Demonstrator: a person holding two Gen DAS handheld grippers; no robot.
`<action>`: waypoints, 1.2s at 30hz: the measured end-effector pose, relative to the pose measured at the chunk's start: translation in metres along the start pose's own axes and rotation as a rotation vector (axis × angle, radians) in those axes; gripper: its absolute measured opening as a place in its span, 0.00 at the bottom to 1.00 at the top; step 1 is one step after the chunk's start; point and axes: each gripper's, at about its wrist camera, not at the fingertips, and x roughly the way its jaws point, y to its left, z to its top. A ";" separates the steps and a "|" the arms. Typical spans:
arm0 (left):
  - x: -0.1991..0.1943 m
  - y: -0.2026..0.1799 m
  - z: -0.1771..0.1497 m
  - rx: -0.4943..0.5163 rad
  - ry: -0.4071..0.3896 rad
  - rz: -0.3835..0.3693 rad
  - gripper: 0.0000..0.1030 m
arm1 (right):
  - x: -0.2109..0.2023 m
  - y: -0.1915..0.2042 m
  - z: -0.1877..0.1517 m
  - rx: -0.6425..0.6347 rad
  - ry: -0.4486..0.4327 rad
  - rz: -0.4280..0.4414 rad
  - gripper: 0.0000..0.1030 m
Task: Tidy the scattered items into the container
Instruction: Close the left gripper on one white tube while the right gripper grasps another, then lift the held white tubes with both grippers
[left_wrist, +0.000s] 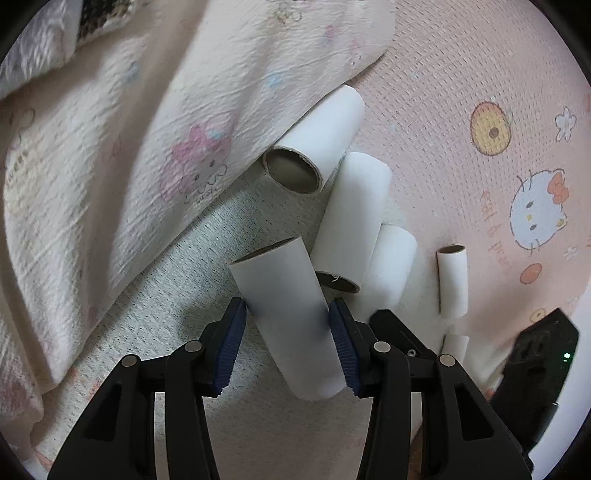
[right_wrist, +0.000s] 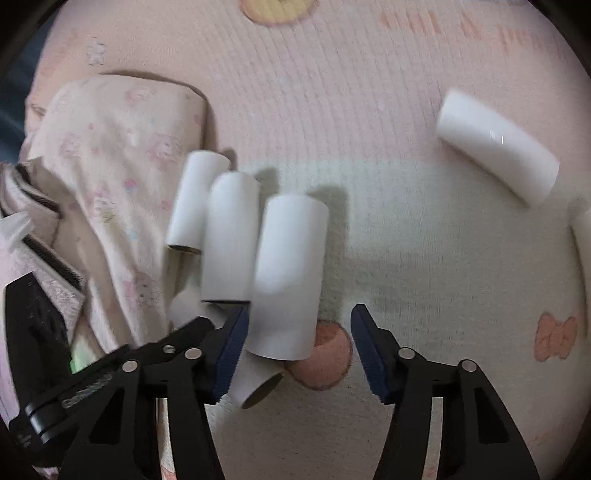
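My left gripper (left_wrist: 288, 308) is shut on a white cardboard tube (left_wrist: 291, 325), both blue pads pressing its sides, the tube tilted with its open end away. Beyond it lie three more white tubes: one by the cloth (left_wrist: 314, 140), a long one (left_wrist: 351, 218) and one beside it (left_wrist: 391, 269). A thinner tube (left_wrist: 452, 280) lies to the right. My right gripper (right_wrist: 300, 314) is open astride another white tube (right_wrist: 288, 277); its right pad stands clear of it. Two tubes (right_wrist: 231, 236) (right_wrist: 199, 206) lie left of that one. No container is in view.
A rumpled cream blanket (left_wrist: 110, 147) with pink prints covers the left; it also shows in the right wrist view (right_wrist: 110, 184). Everything lies on a pink printed mat (left_wrist: 480, 92). A loose white tube (right_wrist: 498, 147) lies far right, another (right_wrist: 583, 251) at the right edge.
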 end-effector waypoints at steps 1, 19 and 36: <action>0.000 0.000 0.000 0.006 0.002 -0.005 0.50 | 0.001 -0.001 -0.001 0.015 -0.003 0.019 0.48; 0.002 -0.030 -0.038 0.350 0.100 0.044 0.47 | -0.019 -0.005 -0.044 -0.009 0.057 -0.052 0.34; 0.023 -0.061 -0.153 0.845 0.221 0.166 0.46 | -0.057 -0.040 -0.113 0.043 0.085 -0.167 0.33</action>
